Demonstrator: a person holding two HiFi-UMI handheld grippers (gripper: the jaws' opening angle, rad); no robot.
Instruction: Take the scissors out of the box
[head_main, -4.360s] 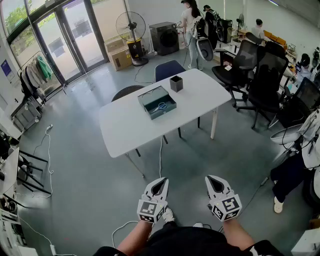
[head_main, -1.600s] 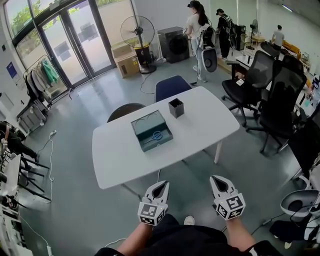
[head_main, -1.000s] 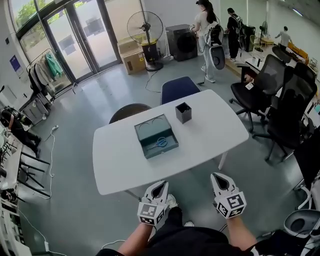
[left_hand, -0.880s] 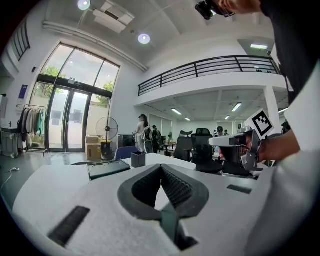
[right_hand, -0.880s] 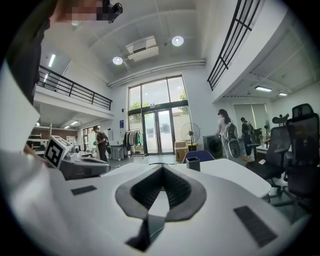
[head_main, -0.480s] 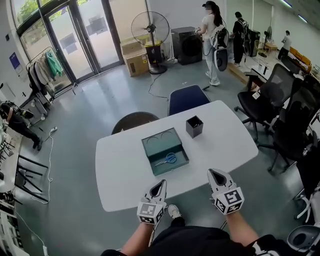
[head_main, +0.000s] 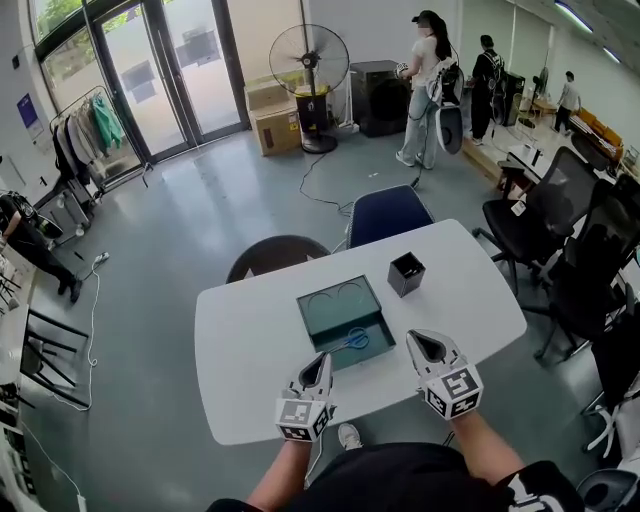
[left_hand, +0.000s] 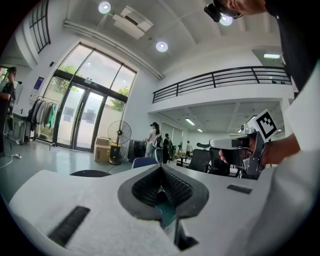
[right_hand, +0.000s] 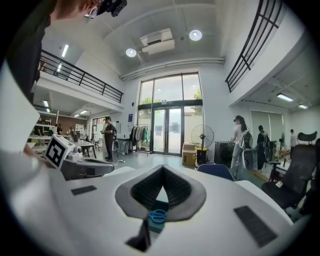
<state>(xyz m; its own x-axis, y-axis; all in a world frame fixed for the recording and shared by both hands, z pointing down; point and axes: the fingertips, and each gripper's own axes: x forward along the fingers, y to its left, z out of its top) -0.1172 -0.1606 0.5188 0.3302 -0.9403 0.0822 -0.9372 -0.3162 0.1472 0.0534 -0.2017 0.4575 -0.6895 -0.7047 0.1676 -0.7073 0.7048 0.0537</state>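
A teal open box (head_main: 332, 304) lies mid-way on the white table (head_main: 250, 340). Blue-handled scissors (head_main: 353, 340) lie inside it near its front edge. My left gripper (head_main: 322, 359) hovers over the table's near part, just short of the box's front left, jaws shut and empty. To the right of the box's front corner, my right gripper (head_main: 419, 339) is likewise shut and empty. In the right gripper view the scissors (right_hand: 157, 216) show below the closed jaw tips (right_hand: 162, 169). The left gripper view shows the teal box (left_hand: 167, 212) under its closed tips (left_hand: 161, 169).
A black square cup (head_main: 405, 273) stands on the table behind and right of the box. A blue chair (head_main: 390, 213) and a dark round chair (head_main: 275, 256) sit at the far side. Black office chairs (head_main: 545, 228) crowd the right. A fan (head_main: 322, 60) and people stand far back.
Both grippers have travelled forward from the floor side to over the table's near edge, and the table and box now lie closer. Both jaws stayed shut.
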